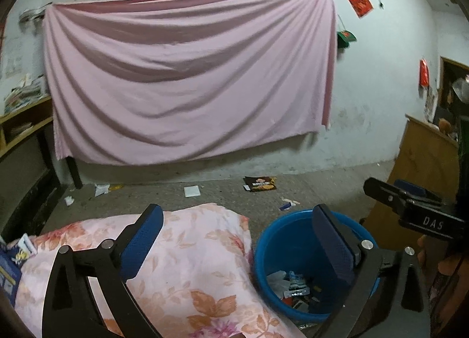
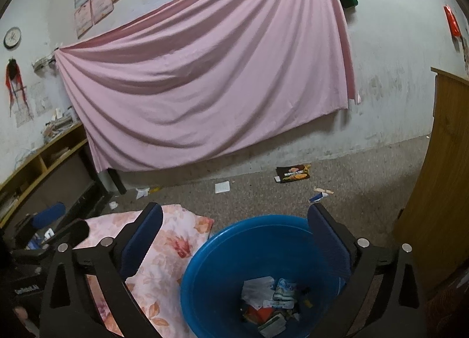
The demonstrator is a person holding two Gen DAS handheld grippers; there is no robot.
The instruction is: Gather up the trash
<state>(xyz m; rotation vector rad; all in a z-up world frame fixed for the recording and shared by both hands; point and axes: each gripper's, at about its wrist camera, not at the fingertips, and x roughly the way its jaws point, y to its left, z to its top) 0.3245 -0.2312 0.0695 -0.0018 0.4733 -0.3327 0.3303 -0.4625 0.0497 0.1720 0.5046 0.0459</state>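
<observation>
A blue bucket [image 2: 205, 288] with several wrappers and papers inside [image 2: 271, 302] stands on the floor beside a floral quilt; it also shows in the left wrist view [image 1: 281, 238]. My right gripper [image 2: 234, 238] is open and empty above the bucket. My left gripper [image 1: 237, 235] is open and empty over the quilt's edge, left of the bucket. Loose trash lies on the floor by the wall: a black snack bag [image 2: 293, 174], a white paper [image 2: 222, 187], a blue-white wrapper [image 2: 318, 197] and crumpled papers [image 2: 142, 192].
A pink floral quilt [image 1: 187, 261] covers a bed at the lower left. A pink sheet [image 1: 187, 74] hangs on the wall. A wooden cabinet [image 2: 439, 177] stands at the right, shelves [image 2: 35, 168] at the left. The right gripper's body [image 1: 416, 209] shows in the left view.
</observation>
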